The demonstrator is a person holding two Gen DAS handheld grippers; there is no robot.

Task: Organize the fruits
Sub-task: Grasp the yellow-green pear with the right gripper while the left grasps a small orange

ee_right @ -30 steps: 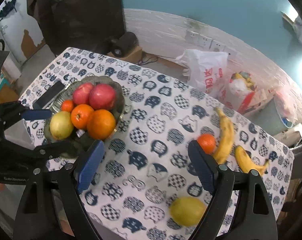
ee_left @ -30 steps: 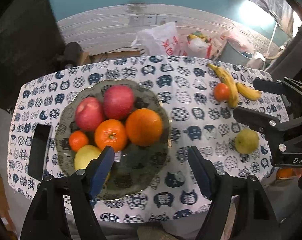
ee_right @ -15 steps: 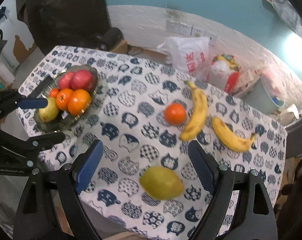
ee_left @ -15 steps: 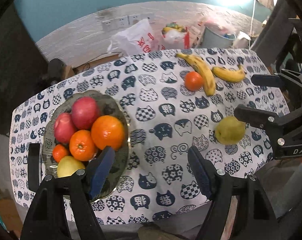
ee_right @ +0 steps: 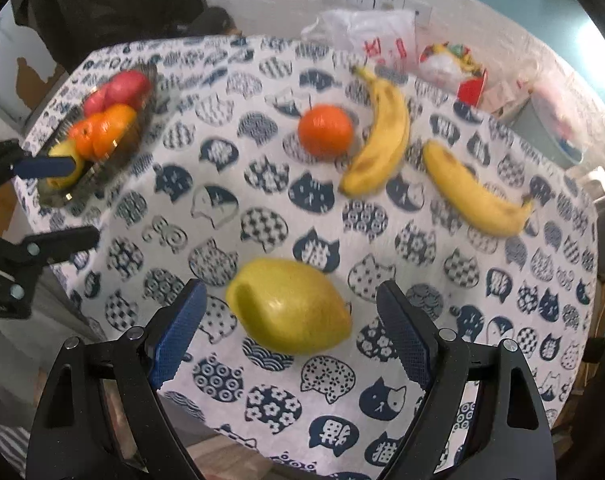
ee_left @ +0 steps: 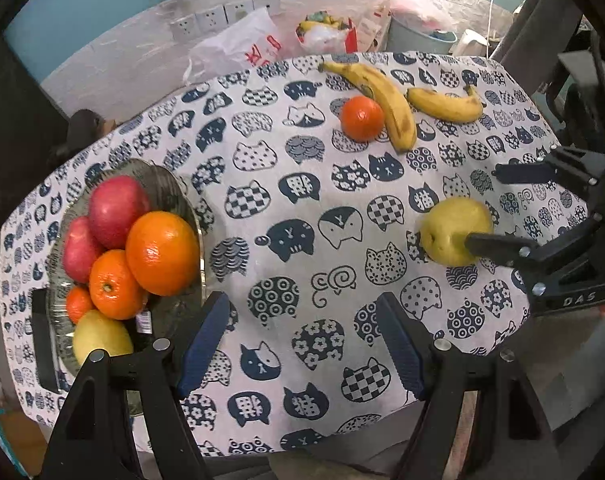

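A glass bowl (ee_left: 174, 188) at the table's left holds red apples (ee_left: 116, 204), oranges (ee_left: 162, 252) and a yellow fruit (ee_left: 100, 336). It also shows in the right wrist view (ee_right: 98, 168). A yellow-green lemon (ee_right: 290, 306) lies loose near the table's front, just ahead of my open right gripper (ee_right: 292, 344), between the lines of its jaws. In the left wrist view the lemon (ee_left: 454, 230) sits beside the right gripper's fingers (ee_left: 502, 246). A loose orange (ee_right: 324, 132) and two bananas (ee_right: 380, 140) (ee_right: 474, 192) lie further back. My left gripper (ee_left: 302, 340) is open and empty, right of the bowl.
The table wears a cat-print cloth (ee_left: 302, 200). A black phone (ee_left: 44, 344) lies left of the bowl. A white plastic bag (ee_left: 242, 44), a red bag and a bin stand behind the table against the wall. The table's front edge is just under both grippers.
Both grippers have swung right, away from the bowl. The right gripper has closed in on the loose lemon, which now sits large between its open jaws. No fruit has moved.
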